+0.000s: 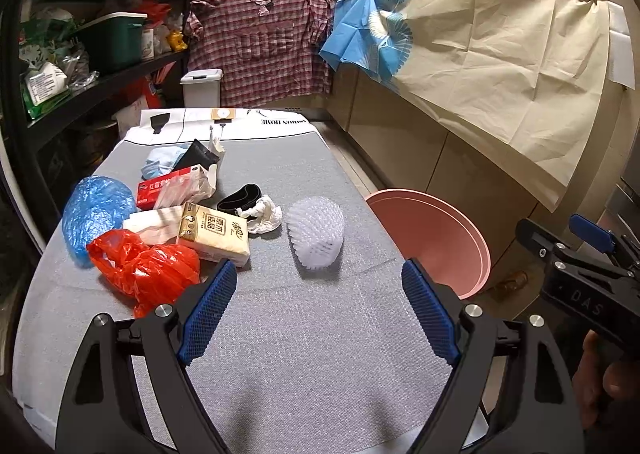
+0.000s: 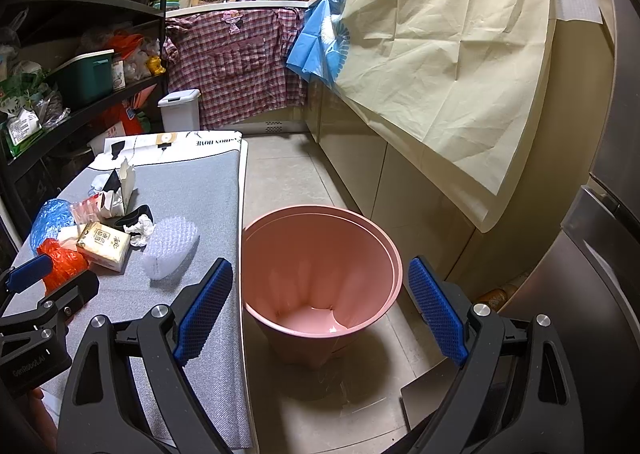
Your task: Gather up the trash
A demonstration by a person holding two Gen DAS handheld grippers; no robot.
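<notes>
- Left tool [image 1: 319, 280] spread wide, blue pads apart, nothing between them, hanging over bare grey fabric-covered surface [image 1: 304, 334].
- Right tool [image 2: 320, 280] also wide open and empty, aimed down at the round pink plastic bin [image 2: 320, 290] on the tiled floor, right beside the surface's edge.
- Looks empty inside that bin, just a shiny bottom.
- Trash all bunched on the far left part of the surface: crumpled red plastic bag [image 1: 144, 270] nearest, blue bubbly plastic bag [image 1: 96, 214] behind it at the edge.
- Beige tissue pack with printed label [image 1: 214, 234] touching the red bag, white tissue sheets tucked against its left side.
- White bubble-wrap bundle [image 1: 316, 234] sitting apart, closest to the bin side, clear path to it from the left tool.
- Crumpled white tissue wad [image 1: 264, 214] and black curled band [image 1: 240, 198] between bundle and pack.
- Further back: red box in clear wrap [image 1: 168, 190], torn white carton, light blue cloth.
- Around: checked shirt draped over counter, cream sheet on cabinets, small white lidded bin by the black shelves.
</notes>
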